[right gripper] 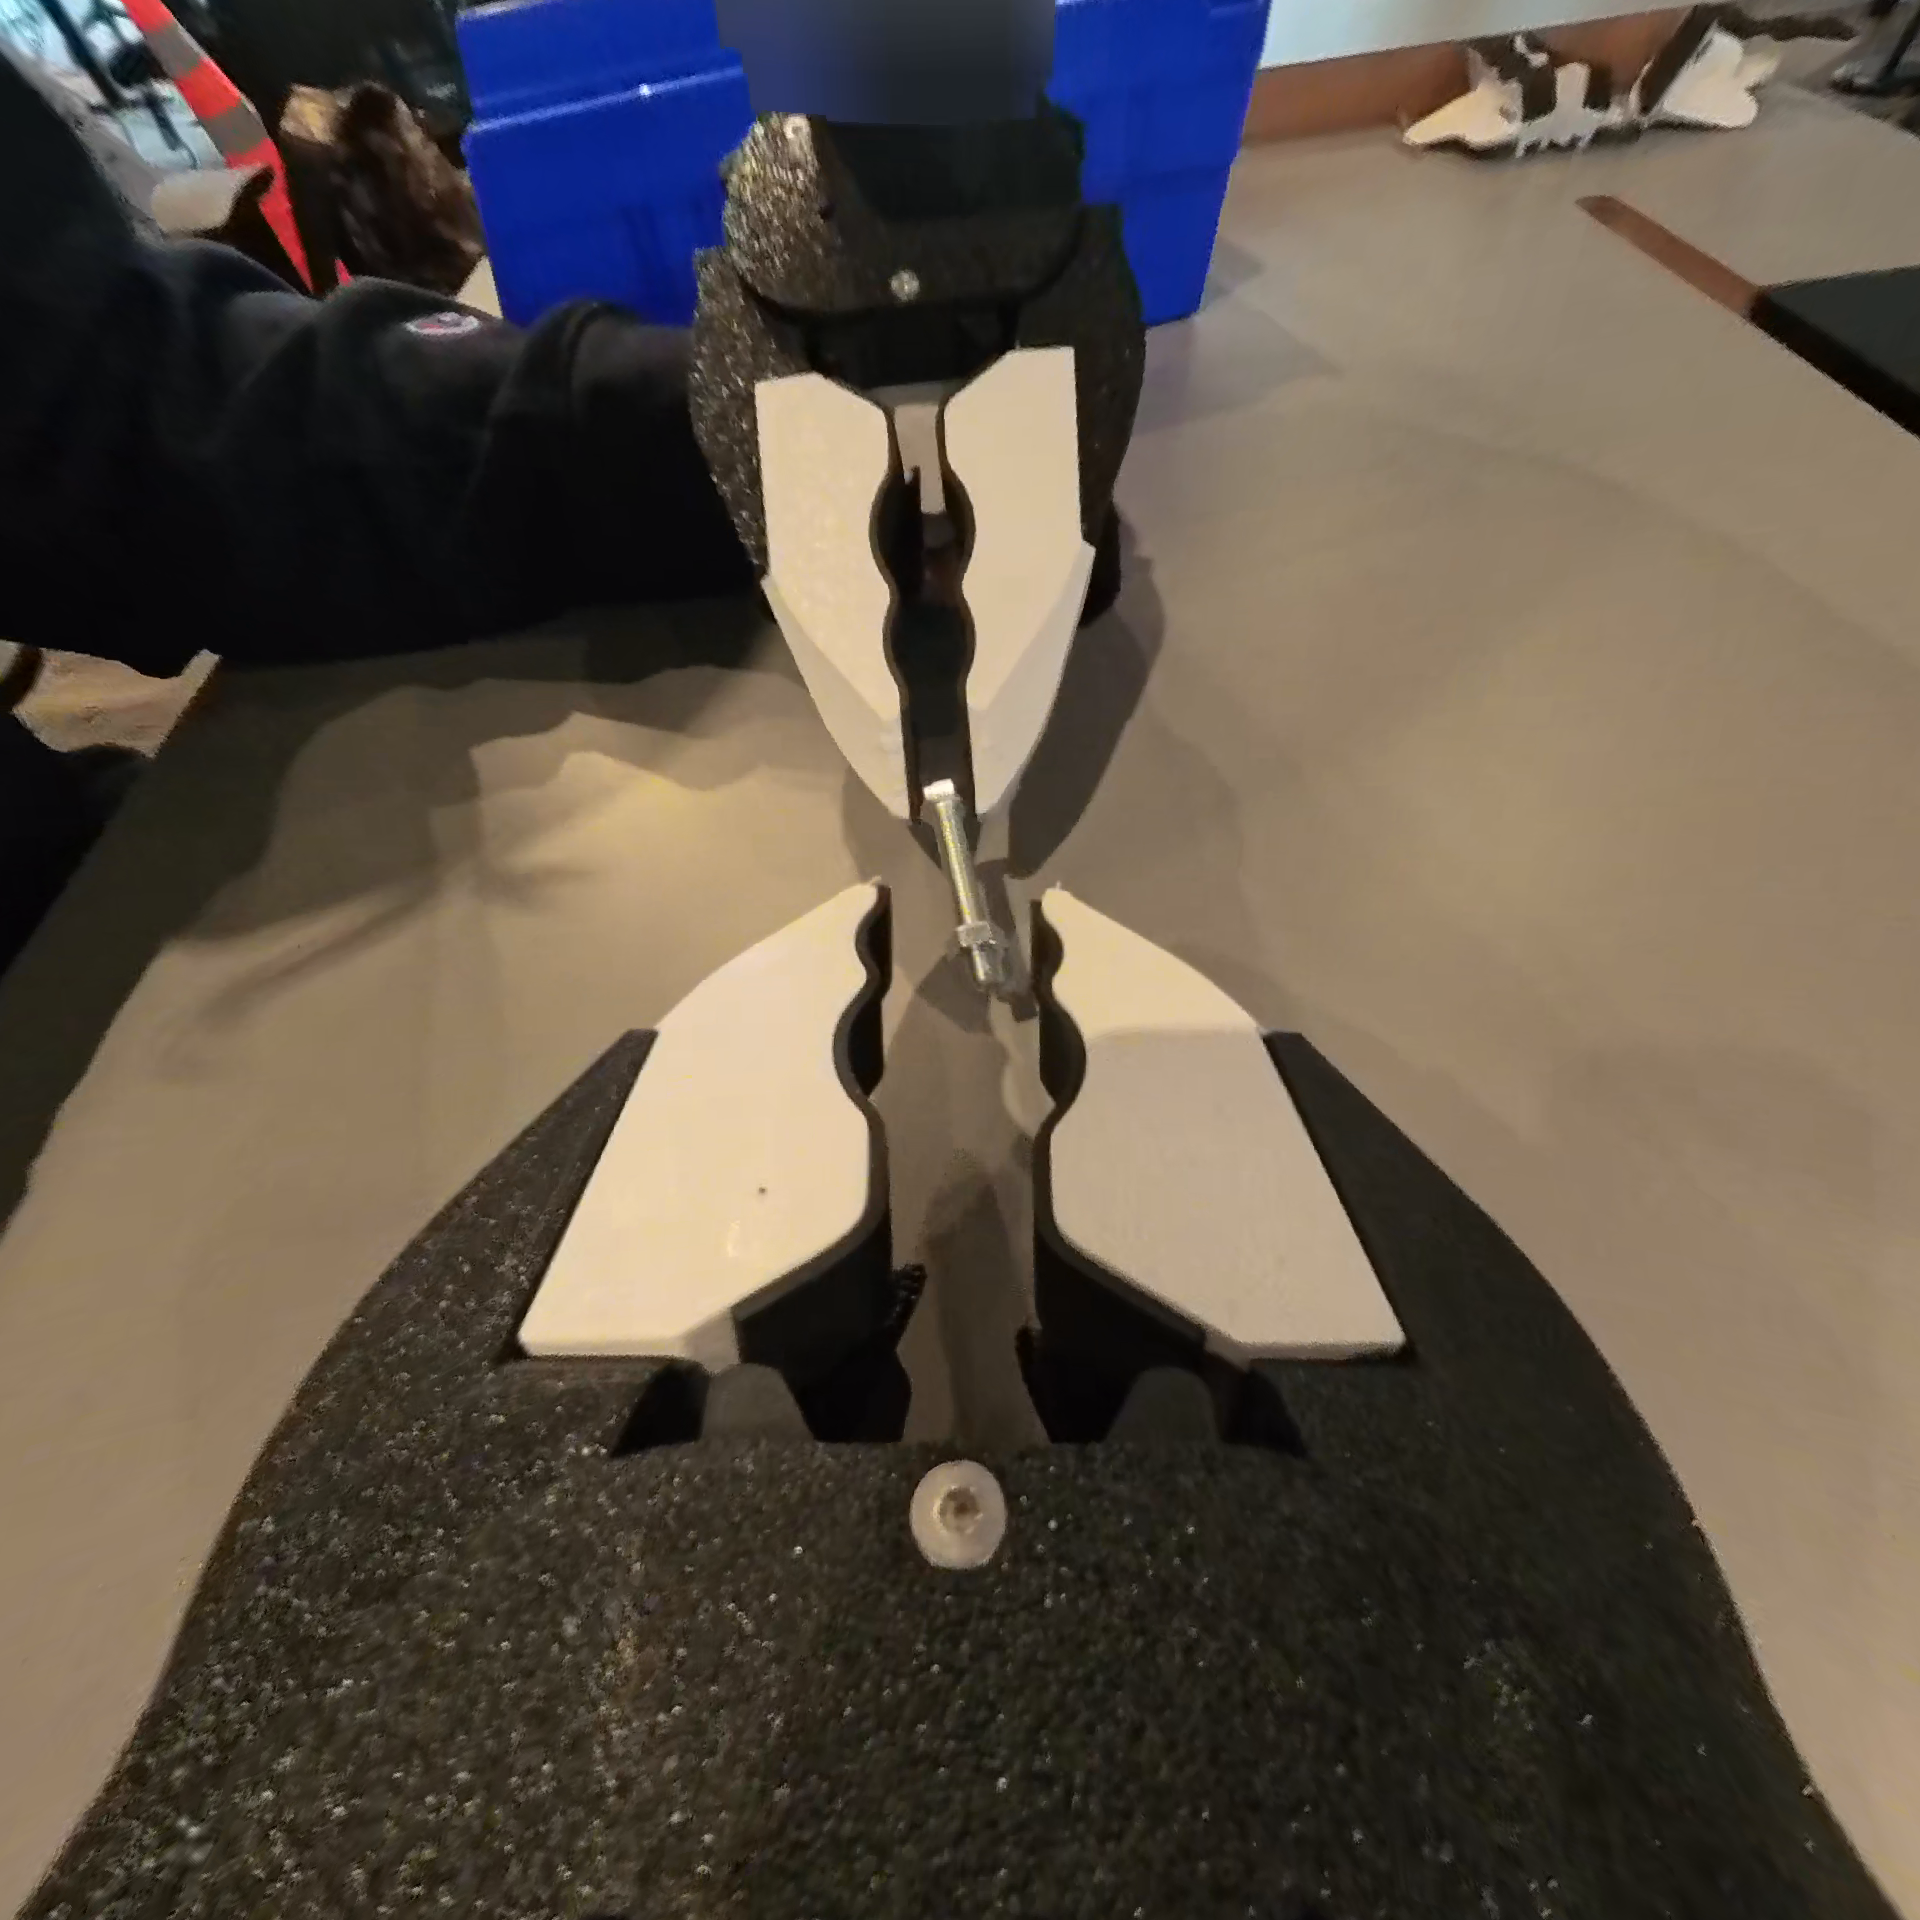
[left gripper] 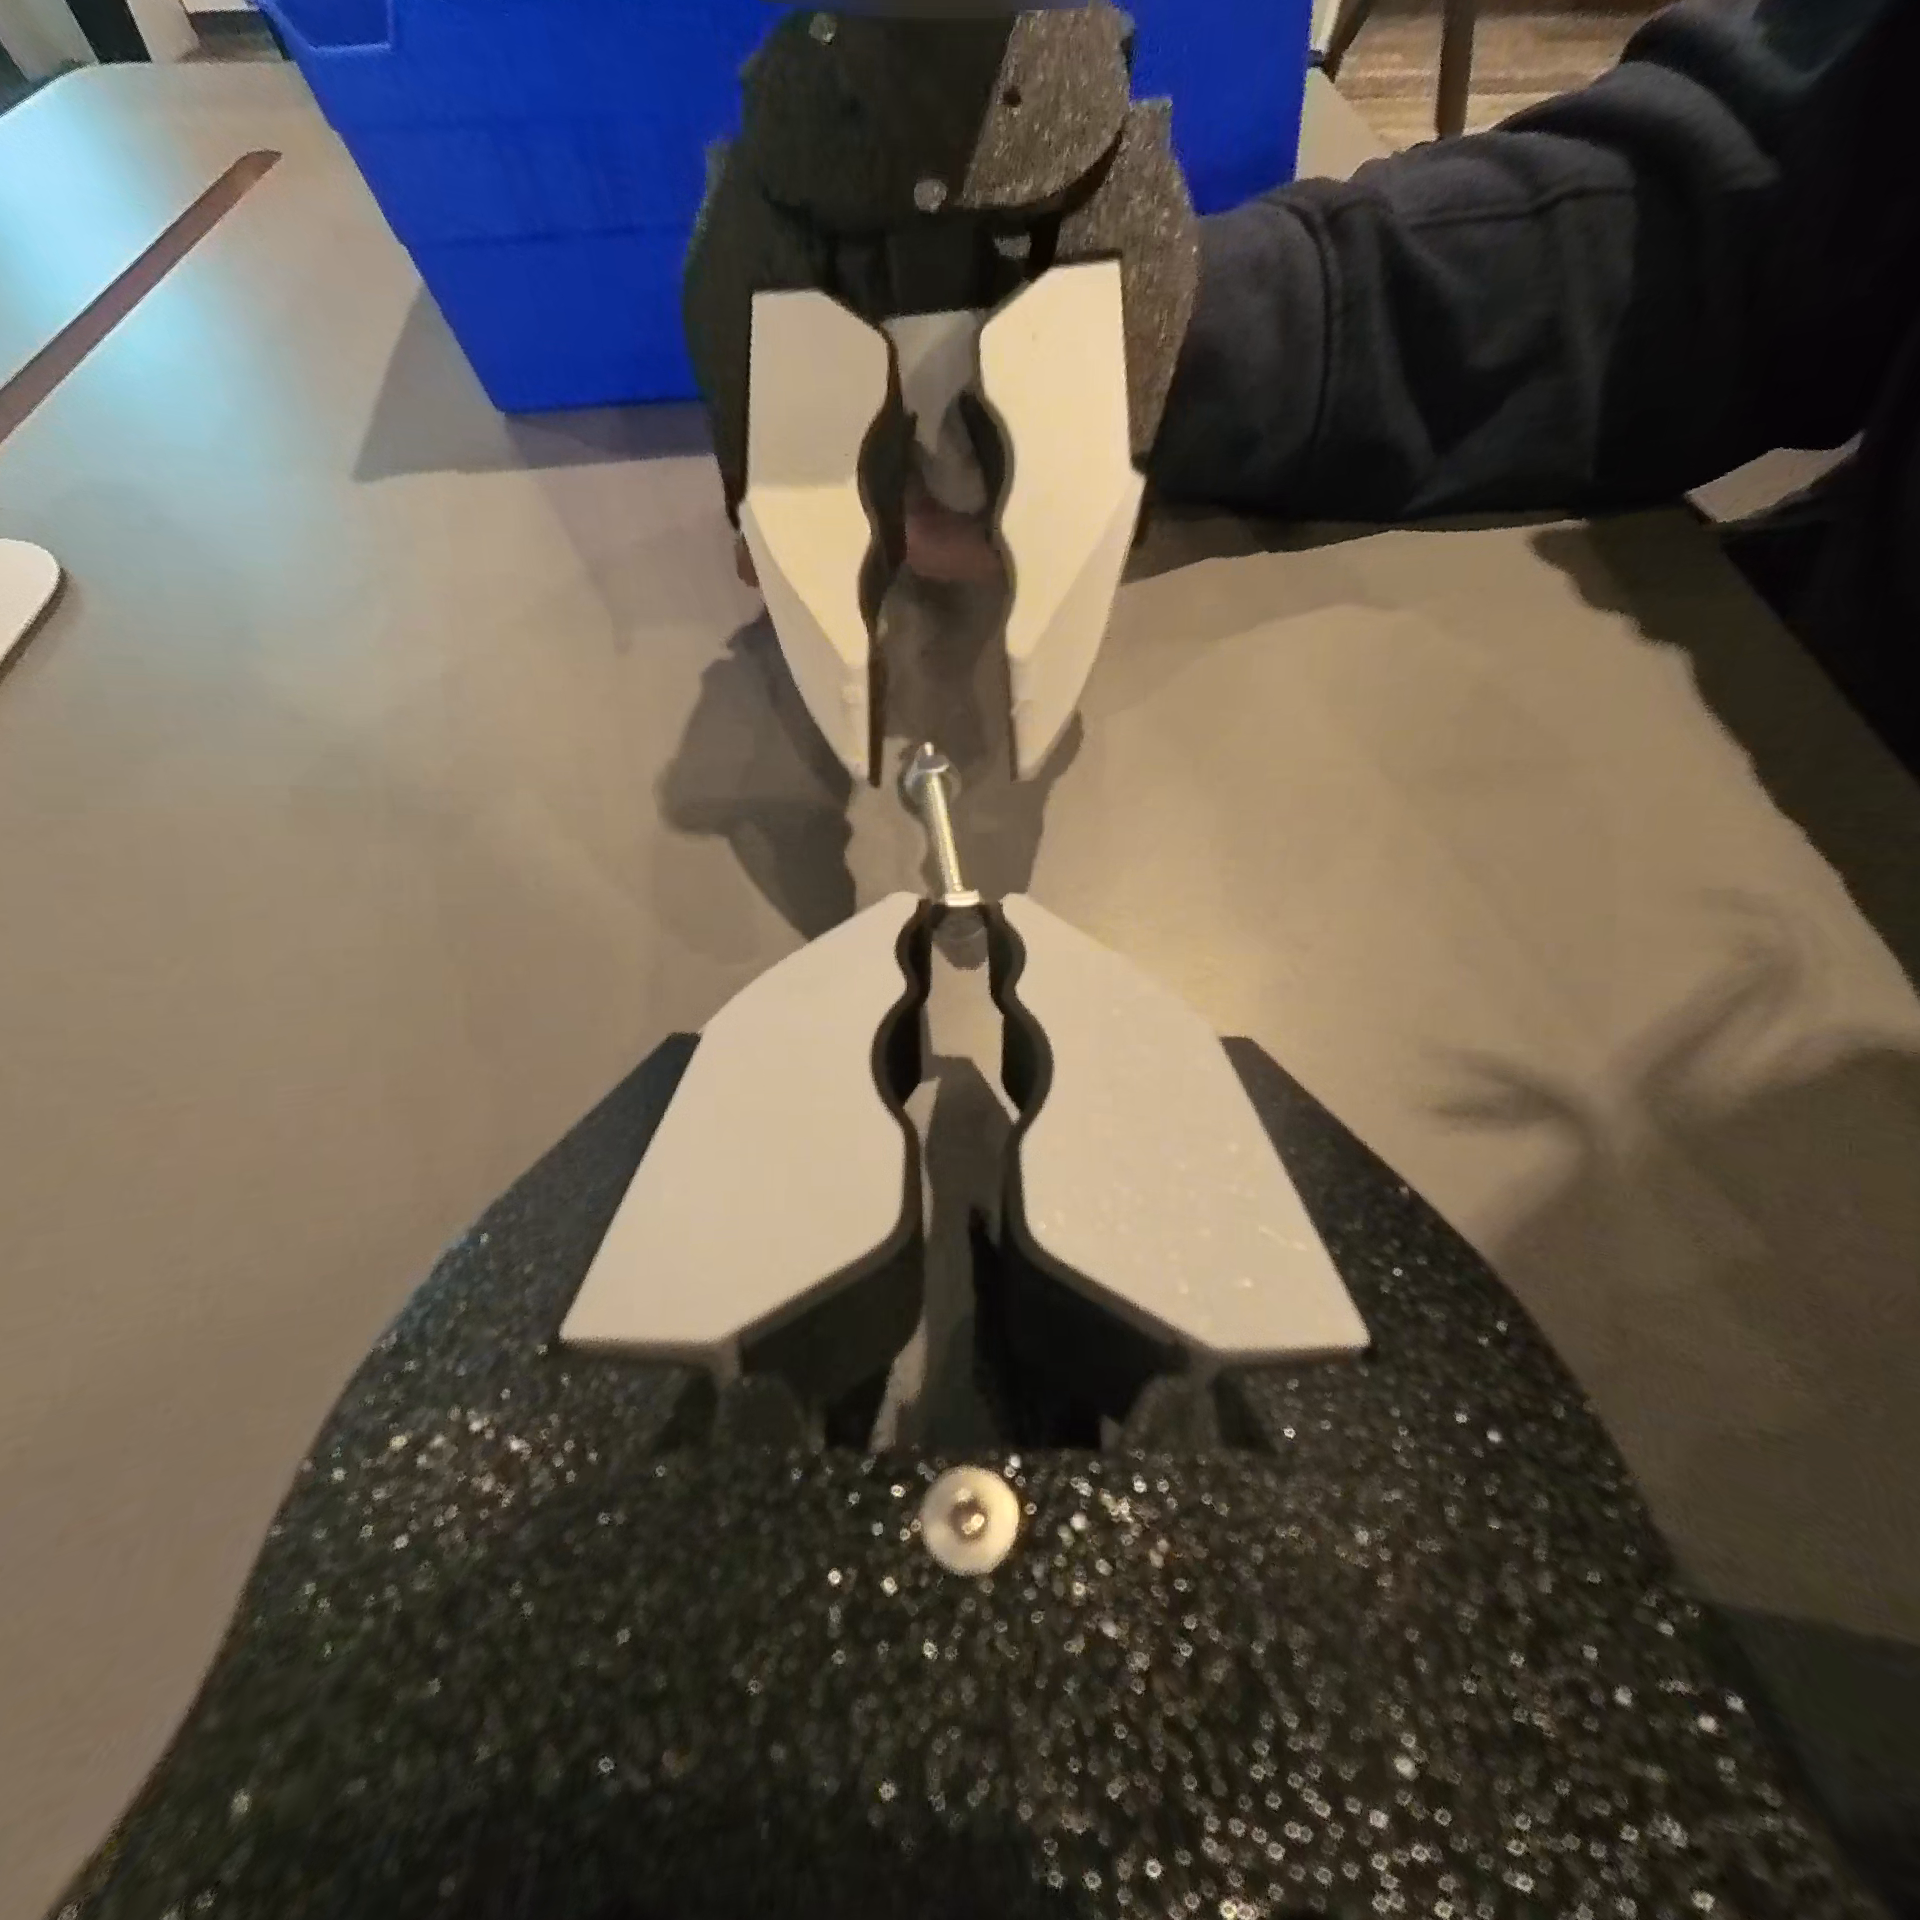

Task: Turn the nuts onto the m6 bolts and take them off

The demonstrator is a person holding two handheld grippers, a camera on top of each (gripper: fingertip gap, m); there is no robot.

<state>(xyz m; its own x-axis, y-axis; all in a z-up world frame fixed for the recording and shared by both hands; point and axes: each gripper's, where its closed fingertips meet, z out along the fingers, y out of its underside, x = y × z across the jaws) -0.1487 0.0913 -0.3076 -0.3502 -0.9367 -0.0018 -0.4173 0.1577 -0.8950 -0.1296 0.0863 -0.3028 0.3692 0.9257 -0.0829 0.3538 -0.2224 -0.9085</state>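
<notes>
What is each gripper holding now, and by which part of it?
The left gripper holds the bolt by its head end. The right gripper is open around the nut and holds nothing.

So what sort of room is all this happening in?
Probably an office or meeting room used as a workspace, not a factory. The work goes on over a wide, smooth grey tabletop; a big blue plastic storage bin stands at its far end, and brown wood-look flooring shows beyond.
</notes>
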